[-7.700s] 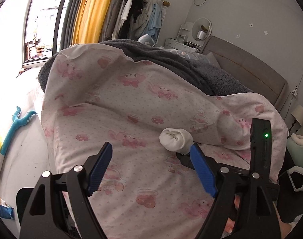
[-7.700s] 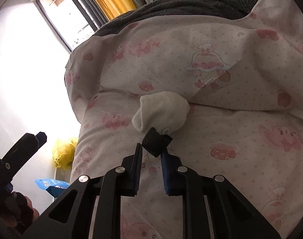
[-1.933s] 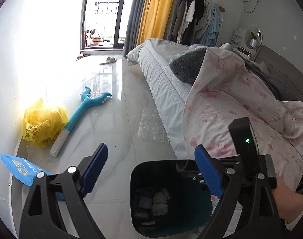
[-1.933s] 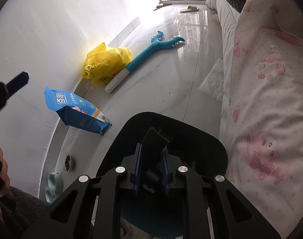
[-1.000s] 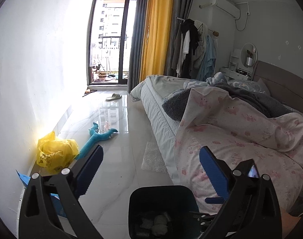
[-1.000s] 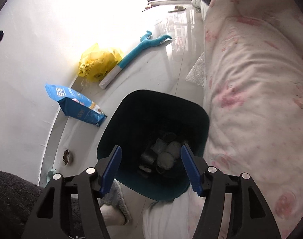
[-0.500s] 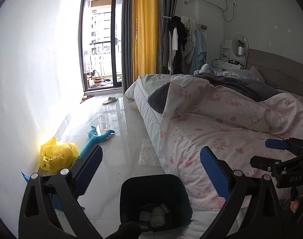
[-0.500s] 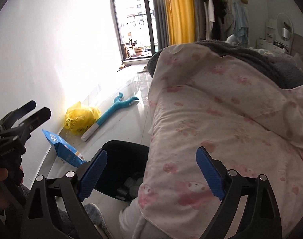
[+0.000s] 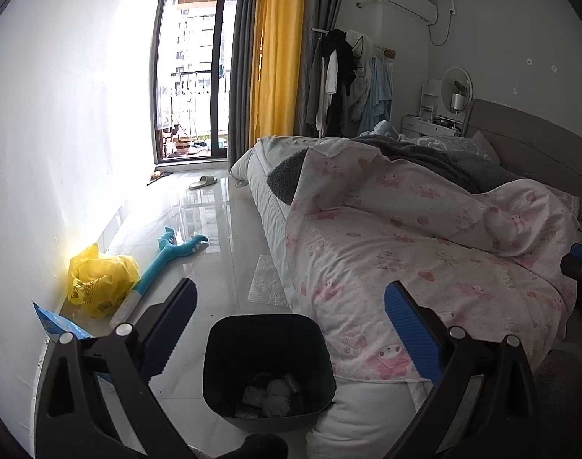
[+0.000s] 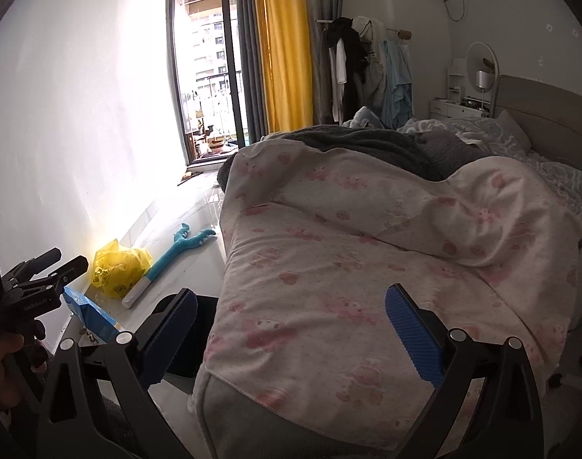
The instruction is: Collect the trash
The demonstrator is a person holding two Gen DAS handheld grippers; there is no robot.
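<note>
Bed (image 9: 268, 206) fills the right half of both wrist views, covered by a pink-printed duvet (image 9: 425, 252) with a dark grey blanket (image 9: 436, 160) lying over its far part. Glossy floor (image 9: 214, 252) runs along the bed's left side to a balcony door (image 9: 193, 65), flanked by a yellow curtain (image 9: 275, 49).

Dark bin (image 9: 268, 367) stands on the floor, against the near corner of the bed. Trash (image 9: 273, 394) lies at its bottom: pale crumpled wads and a few darker pieces, too small to identify.

Along the left wall: yellow plastic bag (image 9: 99, 279), a teal long-handled toy (image 9: 165, 264) beside it, a blue packet (image 9: 57, 325) nearer the camera. A slipper (image 9: 203, 181) sits near the door; a bubble-wrap sheet (image 9: 268, 283) lies at the bed's foot.

Left gripper (image 9: 289, 336): jaws spread wide, nothing between the blue pads, bin in view between them. Right gripper (image 10: 291, 338): jaws equally wide, nothing held, over the duvet. Its tip appears at the right edge of the left view.
</note>
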